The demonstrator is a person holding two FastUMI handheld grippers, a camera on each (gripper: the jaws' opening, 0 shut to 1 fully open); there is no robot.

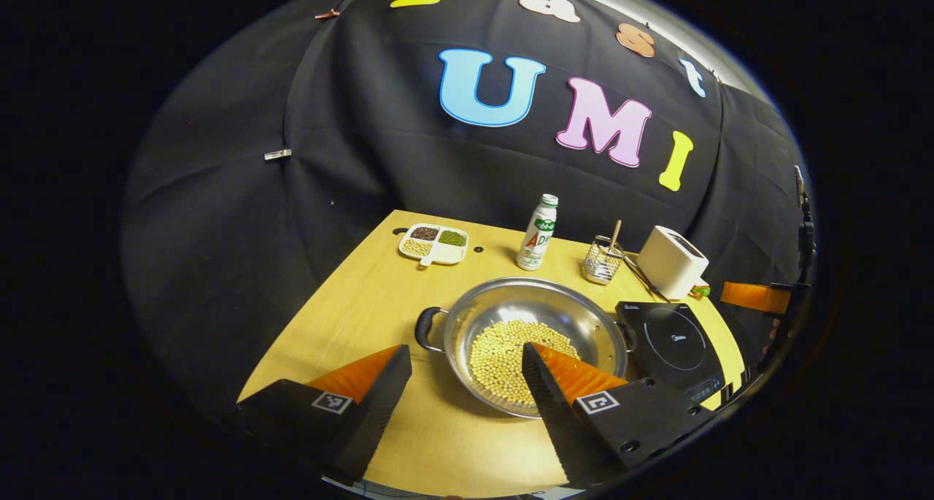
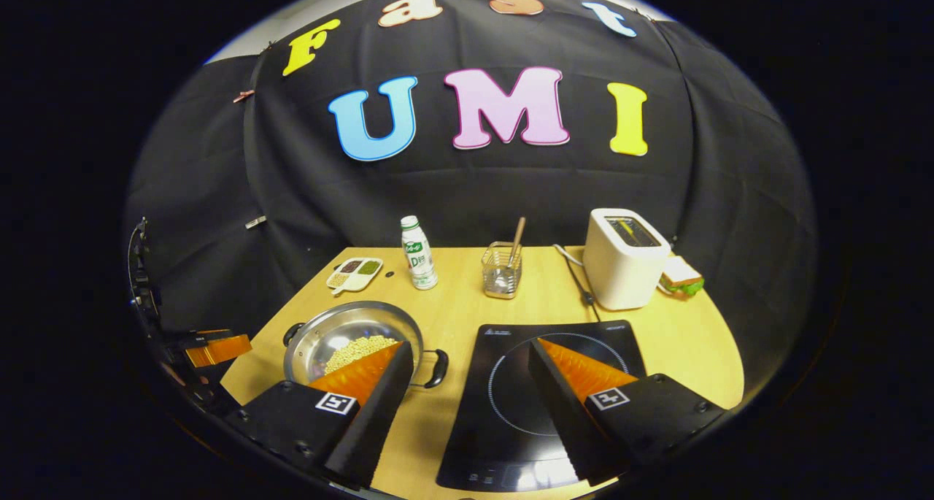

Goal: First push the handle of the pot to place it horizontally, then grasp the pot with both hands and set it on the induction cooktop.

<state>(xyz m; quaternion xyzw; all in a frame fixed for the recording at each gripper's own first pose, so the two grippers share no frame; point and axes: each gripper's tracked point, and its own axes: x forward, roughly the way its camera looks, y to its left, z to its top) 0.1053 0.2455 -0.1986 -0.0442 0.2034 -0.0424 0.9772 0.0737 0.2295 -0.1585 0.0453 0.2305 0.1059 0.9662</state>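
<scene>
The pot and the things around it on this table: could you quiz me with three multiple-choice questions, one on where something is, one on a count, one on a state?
1. Where does the toaster stand?
A. behind the induction cooktop
B. inside the pot
C. beside the divided dish

2. How many loop handles has the pot?
A. none
B. two
C. four

3. How are the left gripper and the right gripper?
A. both open, holding nothing
B. both shut on the pot
C. one shut on the bottle

Answers:
1 A, it stands at the table's back, beyond the cooktop.
2 B, one shows at each side of the rim.
3 A, each pair of fingers stands wide apart.
</scene>
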